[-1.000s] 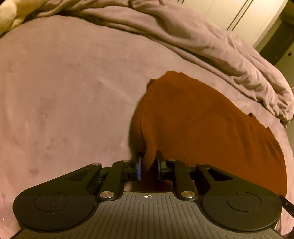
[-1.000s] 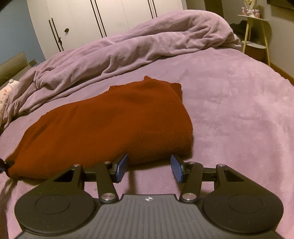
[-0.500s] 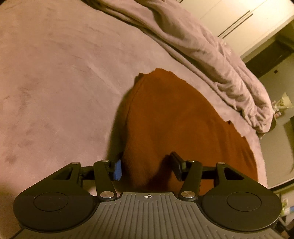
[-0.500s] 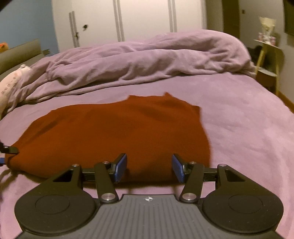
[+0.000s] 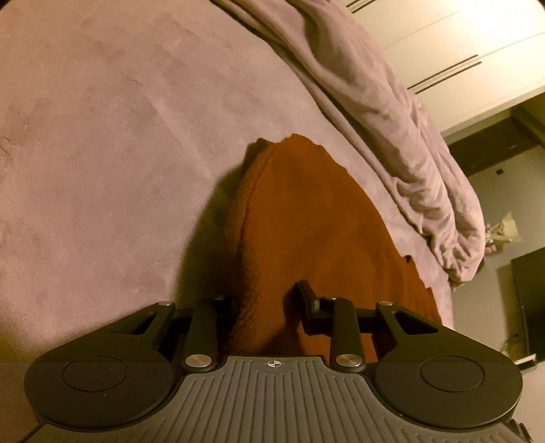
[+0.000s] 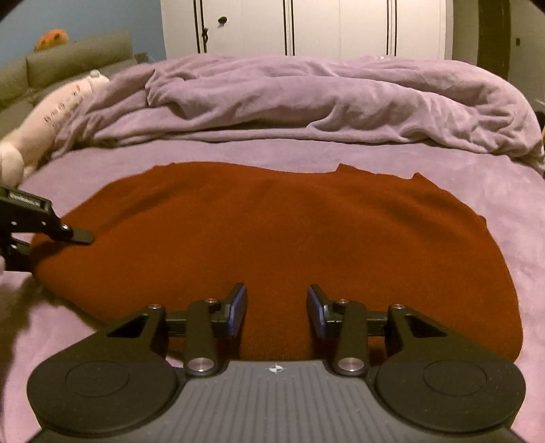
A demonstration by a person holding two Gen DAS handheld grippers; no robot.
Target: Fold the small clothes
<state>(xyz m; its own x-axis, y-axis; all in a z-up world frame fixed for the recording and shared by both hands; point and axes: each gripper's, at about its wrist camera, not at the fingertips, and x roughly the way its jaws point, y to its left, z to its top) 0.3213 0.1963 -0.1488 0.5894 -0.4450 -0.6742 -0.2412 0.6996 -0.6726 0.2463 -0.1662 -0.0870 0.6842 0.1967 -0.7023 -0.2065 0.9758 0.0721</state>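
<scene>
A rust-red folded garment [image 6: 272, 231] lies flat on the purple bed; it also shows in the left wrist view [image 5: 306, 218]. My left gripper [image 5: 269, 303] is open with its jaws straddling the garment's near left edge; the left finger is hidden behind the raised cloth fold. It shows in the right wrist view [image 6: 68, 235] at the garment's left end, one finger lying on the cloth. My right gripper [image 6: 276, 306] is open and empty, its blue pads [image 6: 238, 308] over the garment's near edge.
A bunched purple duvet [image 6: 306, 98] lies along the far side of the bed. A pale stuffed toy [image 6: 41, 126] lies at the left. White wardrobe doors [image 6: 306, 24] stand behind. Bare bed sheet [image 5: 102, 153] spreads left of the garment.
My left gripper was shut on the garment's edge, then opened and now straddles that edge. My right gripper, open throughout, swung to face the garment's long side and moved over its near edge.
</scene>
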